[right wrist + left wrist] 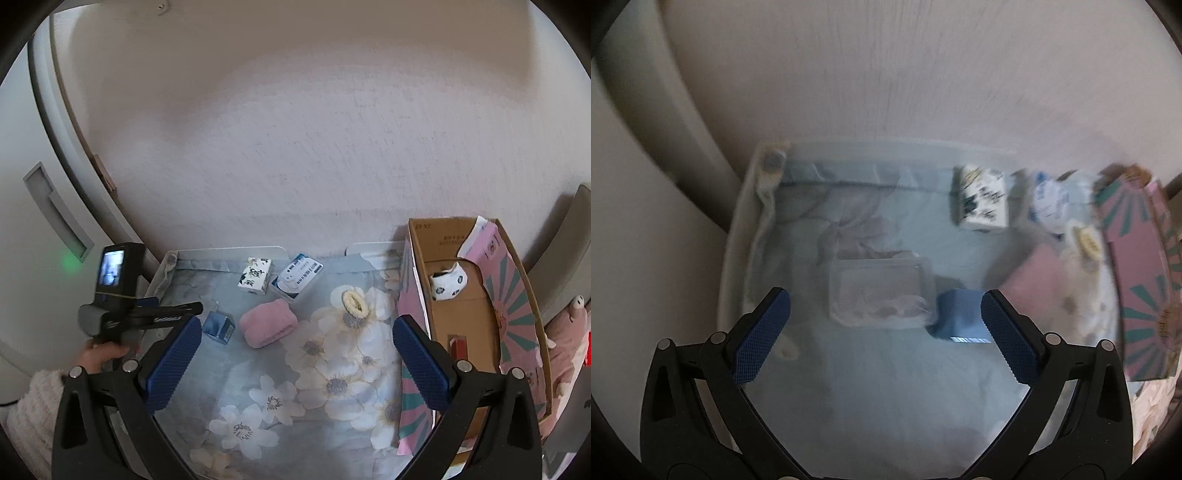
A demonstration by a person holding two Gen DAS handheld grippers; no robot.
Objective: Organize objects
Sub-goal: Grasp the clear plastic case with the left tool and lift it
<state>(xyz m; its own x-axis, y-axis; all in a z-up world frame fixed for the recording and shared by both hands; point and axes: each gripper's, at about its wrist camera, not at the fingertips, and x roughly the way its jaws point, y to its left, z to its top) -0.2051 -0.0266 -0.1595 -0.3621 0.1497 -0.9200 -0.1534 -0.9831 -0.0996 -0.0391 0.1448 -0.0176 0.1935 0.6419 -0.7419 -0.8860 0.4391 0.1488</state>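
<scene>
My left gripper is open above the floral bedsheet, its view blurred. A clear plastic box lies just ahead between its fingers, and a small blue box sits by the right finger. My right gripper is open and empty over the sheet. Ahead of it lie a pink rolled cloth, a cream scrunchie, the blue box, a patterned white box and a blue-white pack. The left gripper's body shows at left.
An open cardboard box with pink and teal outer sides stands at the right, holding a white spotted item and a red thing. A pink plush toy lies beyond it. A wall backs the bed; a white door is at left.
</scene>
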